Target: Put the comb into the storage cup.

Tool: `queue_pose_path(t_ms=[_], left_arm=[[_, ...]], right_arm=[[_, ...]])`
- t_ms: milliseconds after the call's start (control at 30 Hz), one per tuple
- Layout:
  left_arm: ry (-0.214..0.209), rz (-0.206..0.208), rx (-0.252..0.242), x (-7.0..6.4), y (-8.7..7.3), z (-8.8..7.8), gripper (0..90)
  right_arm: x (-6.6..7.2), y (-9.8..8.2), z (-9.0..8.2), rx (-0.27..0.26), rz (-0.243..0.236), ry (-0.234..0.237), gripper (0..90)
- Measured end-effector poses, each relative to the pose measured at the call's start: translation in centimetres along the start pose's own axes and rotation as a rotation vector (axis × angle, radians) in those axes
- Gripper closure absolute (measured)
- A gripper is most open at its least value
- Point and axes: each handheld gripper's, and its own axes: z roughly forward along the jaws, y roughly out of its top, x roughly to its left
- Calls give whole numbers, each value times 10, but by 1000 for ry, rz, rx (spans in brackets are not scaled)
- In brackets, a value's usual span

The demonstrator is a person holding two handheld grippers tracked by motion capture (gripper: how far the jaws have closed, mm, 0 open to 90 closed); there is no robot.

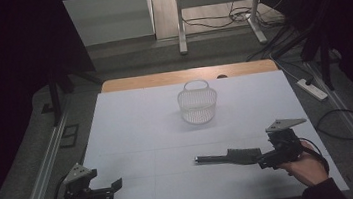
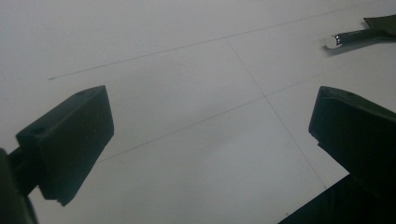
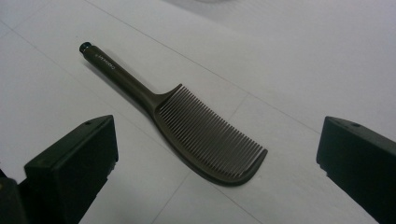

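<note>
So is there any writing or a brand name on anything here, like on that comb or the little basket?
Comb: one short line of pale print runs along its handle near the end cap, seen in the right gripper view; too small and blurred to read.
Basket: no writing to be seen.
Table: plain white sheets with thin seams, no marks or numbers.
Left gripper and right gripper: no labels visible on the black jaws.

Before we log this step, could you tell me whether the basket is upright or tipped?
Upright: the basket stands on its base, handle on top.
</note>
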Motion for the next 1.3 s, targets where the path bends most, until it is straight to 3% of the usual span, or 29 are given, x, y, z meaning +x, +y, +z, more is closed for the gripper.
queue_pose_path(t_ms=[600,900,1167,1300], left_arm=[[-1,-1,0,0,0,0,8],[-1,-1,1,0,0,0,8],[-1,0,1,0,0,0,8],[-1,1,1,0,0,0,9]], right_arm=[[12,15,20,70,-7,-2,0],[20,24,33,112,-30,32,0],[26,29,42,139,-57,30,0],[24,28,43,134,-58,18,53]])
